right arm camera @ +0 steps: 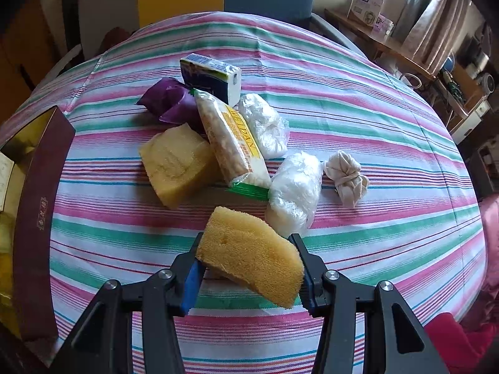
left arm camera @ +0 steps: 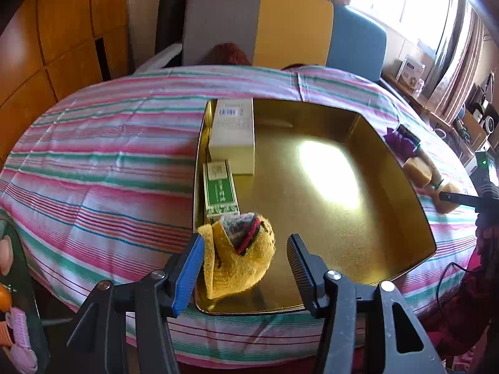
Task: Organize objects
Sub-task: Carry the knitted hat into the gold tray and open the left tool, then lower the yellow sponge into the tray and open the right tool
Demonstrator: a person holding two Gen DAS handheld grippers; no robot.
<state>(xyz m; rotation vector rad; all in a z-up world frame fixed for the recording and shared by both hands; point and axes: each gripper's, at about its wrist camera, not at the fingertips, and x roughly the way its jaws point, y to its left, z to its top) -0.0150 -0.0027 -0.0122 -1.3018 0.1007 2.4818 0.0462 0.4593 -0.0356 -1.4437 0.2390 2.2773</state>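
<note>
Left tongs (left arm camera: 246, 268) gaping wide over the near-left corner of the gold tin tray (left arm camera: 343, 218); rolled yellow towel (left arm camera: 240, 255) sits in that corner, touching the blue left pad, right pad well clear, so nothing gripped; looks like a release spot. White carton (left arm camera: 232, 137) and green box (left arm camera: 220, 188) are lined along the tray's left wall, towel just beside the green box at the near end; reads as packing in a row to keep the middle free. Right tongs (right arm camera: 249, 268) closed on a yellow sponge (right arm camera: 252, 258), pinched across its width and tilted, lifted off the striped worktop (right arm camera: 389, 162); probably next for the tray, whose maroon side (right arm camera: 34, 218) shows at far left. Still loose on the worktop, clustered: soap-like yellow block (right arm camera: 177, 163), HEIDAN snack pack (right arm camera: 234, 143), two plastic-wrapped bundles (right arm camera: 294, 193), tissue pack (right arm camera: 212, 74), purple pouch (right arm camera: 170, 101), knotted white cloth (right arm camera: 344, 177); most of the job remains.
</note>
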